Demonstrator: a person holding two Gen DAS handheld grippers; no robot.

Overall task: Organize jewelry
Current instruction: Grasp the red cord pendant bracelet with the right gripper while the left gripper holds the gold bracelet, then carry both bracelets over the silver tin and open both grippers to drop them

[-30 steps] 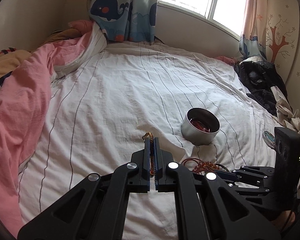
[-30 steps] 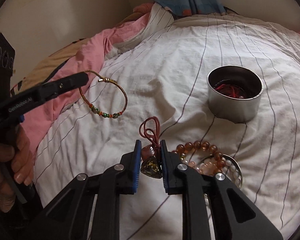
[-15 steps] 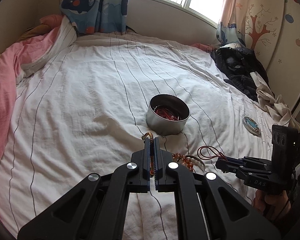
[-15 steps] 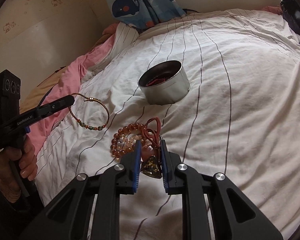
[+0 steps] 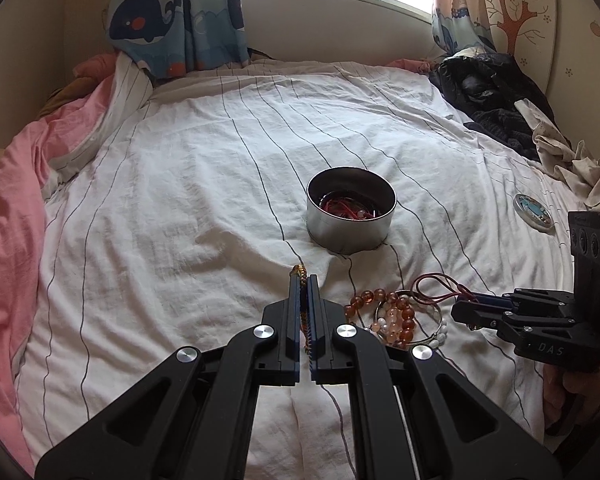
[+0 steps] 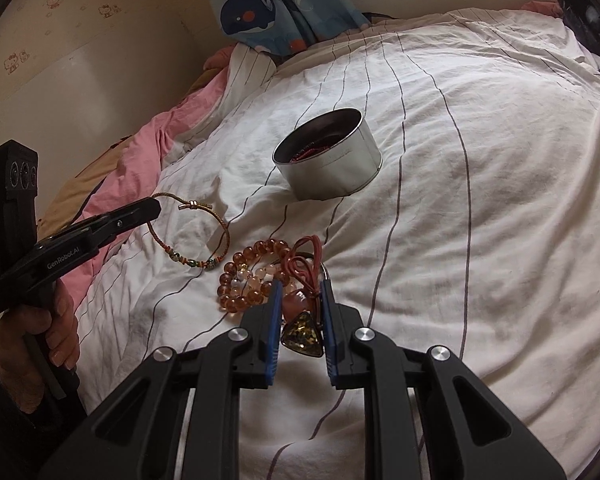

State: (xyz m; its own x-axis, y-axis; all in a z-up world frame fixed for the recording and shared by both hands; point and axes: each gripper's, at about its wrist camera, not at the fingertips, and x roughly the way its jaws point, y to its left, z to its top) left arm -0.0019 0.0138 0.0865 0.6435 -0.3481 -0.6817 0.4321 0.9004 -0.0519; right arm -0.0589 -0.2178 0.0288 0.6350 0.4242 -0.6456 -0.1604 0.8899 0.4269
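My left gripper (image 5: 303, 279) is shut on a braided cord bracelet (image 5: 299, 269), whose end pokes out past the fingertips. In the right wrist view that bracelet (image 6: 198, 263) hangs as a loop from the left gripper (image 6: 153, 208) above the sheet. My right gripper (image 6: 301, 292) is shut on an amber triangular pendant (image 6: 302, 336) with a red cord (image 6: 306, 254) looping out in front. A pile of orange and pale beaded bracelets (image 6: 248, 276) lies just left of its fingers. A round metal tin (image 5: 350, 236) holding red cords stands farther up the bed, ahead of both grippers.
A white striped sheet (image 5: 180, 200) covers the bed. A pink quilt (image 5: 8, 200) is bunched along the left side, and dark clothes (image 5: 488, 92) are heaped at the far right. The tin's lid (image 5: 534, 209) lies near the right edge. A person's hand (image 6: 40, 332) holds the left gripper.
Both grippers have swung across the bed, each still gripping its piece. The tin now sits nearly straight ahead of the left gripper. The bead pile has passed from the right gripper's right to its left.
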